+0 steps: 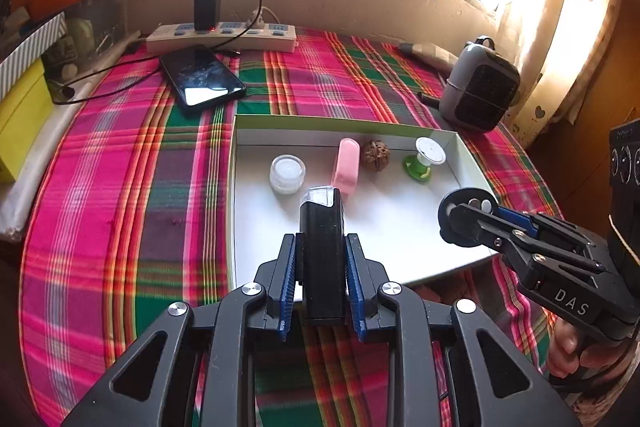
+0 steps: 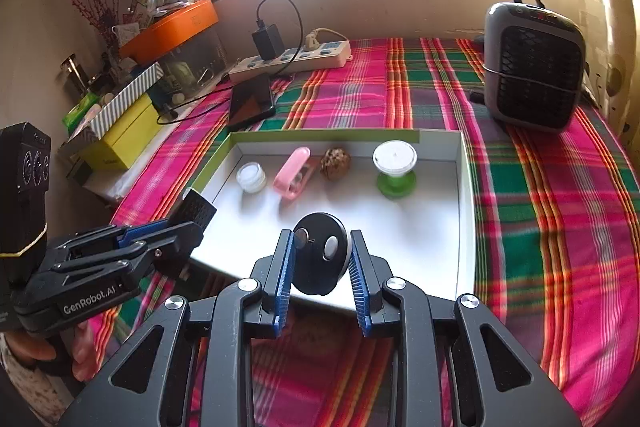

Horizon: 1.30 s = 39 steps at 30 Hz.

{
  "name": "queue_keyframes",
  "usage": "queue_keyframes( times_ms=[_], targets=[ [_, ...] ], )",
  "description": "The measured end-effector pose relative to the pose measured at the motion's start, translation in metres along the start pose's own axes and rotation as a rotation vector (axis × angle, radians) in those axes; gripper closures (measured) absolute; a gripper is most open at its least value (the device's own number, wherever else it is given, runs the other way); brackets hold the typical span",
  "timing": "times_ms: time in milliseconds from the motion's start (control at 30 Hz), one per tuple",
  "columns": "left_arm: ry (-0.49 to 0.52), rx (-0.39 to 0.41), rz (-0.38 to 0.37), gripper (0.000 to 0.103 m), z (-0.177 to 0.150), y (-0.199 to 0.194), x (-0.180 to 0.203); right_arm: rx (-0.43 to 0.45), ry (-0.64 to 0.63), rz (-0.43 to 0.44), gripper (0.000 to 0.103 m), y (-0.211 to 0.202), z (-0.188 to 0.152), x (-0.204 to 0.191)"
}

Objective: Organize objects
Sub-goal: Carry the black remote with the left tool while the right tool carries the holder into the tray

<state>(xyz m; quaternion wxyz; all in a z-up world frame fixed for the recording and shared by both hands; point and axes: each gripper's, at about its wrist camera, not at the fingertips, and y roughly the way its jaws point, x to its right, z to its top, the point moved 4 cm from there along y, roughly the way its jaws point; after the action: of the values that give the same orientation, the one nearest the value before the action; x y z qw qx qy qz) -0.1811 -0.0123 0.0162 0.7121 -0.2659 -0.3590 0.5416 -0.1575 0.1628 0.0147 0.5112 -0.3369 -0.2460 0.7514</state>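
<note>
We hold a black rectangular case point(image 1: 322, 259) clamped in our left gripper point(image 1: 323, 251) and a black disc point(image 2: 320, 253) in our right gripper point(image 2: 322, 255) — lower both level into the white tray point(image 2: 466, 195), clear of the pink clip point(image 2: 293, 173).

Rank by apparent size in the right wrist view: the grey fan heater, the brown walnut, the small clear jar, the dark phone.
1. Grey fan heater, clearly largest.
2. Dark phone.
3. Brown walnut and small clear jar look alike; not ranked.

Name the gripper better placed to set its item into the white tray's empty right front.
Right. The right gripper, clamping the round black disc, hangs over the white tray there; the left gripper sits further left.
</note>
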Motion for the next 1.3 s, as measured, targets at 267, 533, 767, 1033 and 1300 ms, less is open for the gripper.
queue_keyframes(
  times_ms=[267, 533, 767, 1033, 1300],
  targets=[
    [-0.004, -0.031, 0.007, 0.082, 0.014, 0.021, -0.005, -0.029, 0.002, 0.007, 0.075, 0.024, 0.019, -0.002],
    [0.012, -0.065, 0.025, 0.082, 0.02, 0.041, -0.006, -0.057, -0.002, -0.002, 0.075, 0.043, 0.025, 0.0],
    [0.014, -0.081, 0.043, 0.082, 0.027, 0.054, -0.01, -0.095, -0.012, -0.006, 0.075, 0.06, 0.031, 0.001],
    [0.038, -0.084, 0.062, 0.082, 0.04, 0.066, -0.01, -0.129, -0.016, 0.006, 0.075, 0.078, 0.035, 0.0],
    [0.058, -0.077, 0.071, 0.081, 0.044, 0.071, -0.009, -0.136, -0.03, -0.003, 0.075, 0.086, 0.037, 0.0]
  ],
)
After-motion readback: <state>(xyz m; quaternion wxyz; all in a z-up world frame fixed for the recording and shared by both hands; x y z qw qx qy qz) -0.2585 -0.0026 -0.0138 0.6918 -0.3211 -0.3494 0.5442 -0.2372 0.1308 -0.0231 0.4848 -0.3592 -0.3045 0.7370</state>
